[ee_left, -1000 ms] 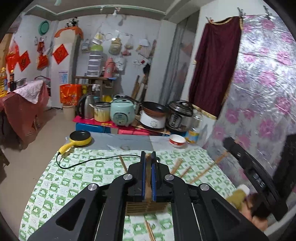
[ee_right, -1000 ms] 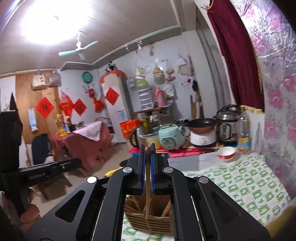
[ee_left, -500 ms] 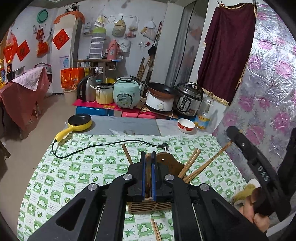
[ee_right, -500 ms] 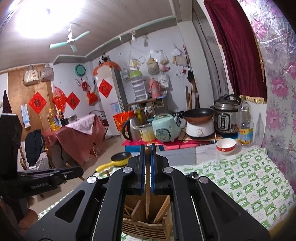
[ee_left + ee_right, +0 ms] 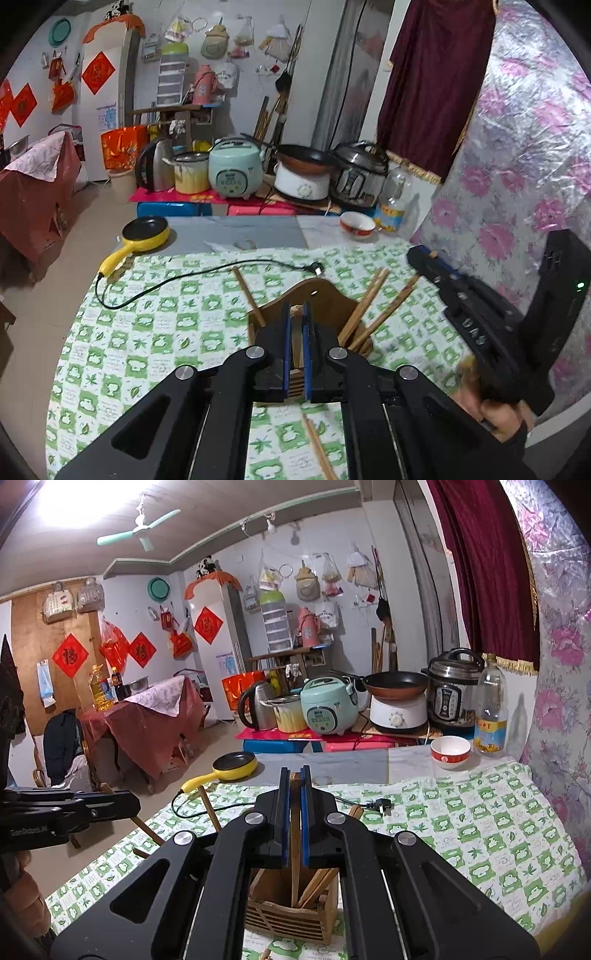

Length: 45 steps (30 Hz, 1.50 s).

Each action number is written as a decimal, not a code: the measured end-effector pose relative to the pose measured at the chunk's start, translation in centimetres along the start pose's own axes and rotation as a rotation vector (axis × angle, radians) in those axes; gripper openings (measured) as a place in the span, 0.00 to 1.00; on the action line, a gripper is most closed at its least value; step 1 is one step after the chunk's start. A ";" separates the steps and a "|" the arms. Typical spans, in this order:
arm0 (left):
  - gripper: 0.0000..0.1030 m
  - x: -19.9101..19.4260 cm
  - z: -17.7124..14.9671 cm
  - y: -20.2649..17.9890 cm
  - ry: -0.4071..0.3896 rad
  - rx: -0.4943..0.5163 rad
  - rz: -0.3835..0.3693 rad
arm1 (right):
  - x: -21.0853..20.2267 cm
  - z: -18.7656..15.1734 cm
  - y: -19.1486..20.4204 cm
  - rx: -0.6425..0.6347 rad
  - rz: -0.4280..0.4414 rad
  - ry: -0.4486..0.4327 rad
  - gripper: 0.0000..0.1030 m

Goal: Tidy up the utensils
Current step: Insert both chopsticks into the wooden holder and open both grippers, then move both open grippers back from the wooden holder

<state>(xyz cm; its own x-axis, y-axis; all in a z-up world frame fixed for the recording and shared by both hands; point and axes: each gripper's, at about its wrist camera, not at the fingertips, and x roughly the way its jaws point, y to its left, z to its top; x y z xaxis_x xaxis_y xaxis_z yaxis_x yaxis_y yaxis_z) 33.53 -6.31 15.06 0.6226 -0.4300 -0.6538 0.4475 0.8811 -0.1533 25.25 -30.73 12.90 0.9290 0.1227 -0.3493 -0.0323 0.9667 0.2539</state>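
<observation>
A wooden utensil holder (image 5: 314, 295) stands on the green checked tablecloth (image 5: 166, 325), with several chopsticks (image 5: 369, 306) leaning out of it. My left gripper (image 5: 296, 306) hovers just above the holder, shut on a chopstick (image 5: 295, 312) that points down into it. My right gripper (image 5: 294, 771) is shut on another chopstick (image 5: 295, 830), whose lower end sits inside the holder (image 5: 291, 915). The right gripper (image 5: 421, 256) also shows at the right of the left wrist view. One loose chopstick (image 5: 317, 450) lies on the cloth in front of the holder.
A black power cord (image 5: 184, 277) with a plug (image 5: 380, 805) crosses the cloth behind the holder. A yellow mini pan (image 5: 144, 232), a red-and-white bowl (image 5: 450, 751) and an oil bottle (image 5: 489, 716) stand at the far edge. Cookers crowd a low bench beyond.
Both grippers came down and tilted toward the table. The chopsticks they hold have sunk toward and into the holder, which now fills more of both views.
</observation>
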 end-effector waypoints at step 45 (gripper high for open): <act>0.94 0.7 0.0 1.4 -0.081 -0.123 0.272 | -1.8 0.1 -1.6 0.094 -0.026 -0.072 0.87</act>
<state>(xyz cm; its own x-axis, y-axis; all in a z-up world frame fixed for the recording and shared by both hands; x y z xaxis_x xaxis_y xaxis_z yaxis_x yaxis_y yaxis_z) 34.59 -5.42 14.43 0.7601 -0.1852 -0.6228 0.1795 0.9811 -0.0728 23.61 -32.49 13.19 0.9532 0.0787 -0.2920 0.0233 0.9436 0.3302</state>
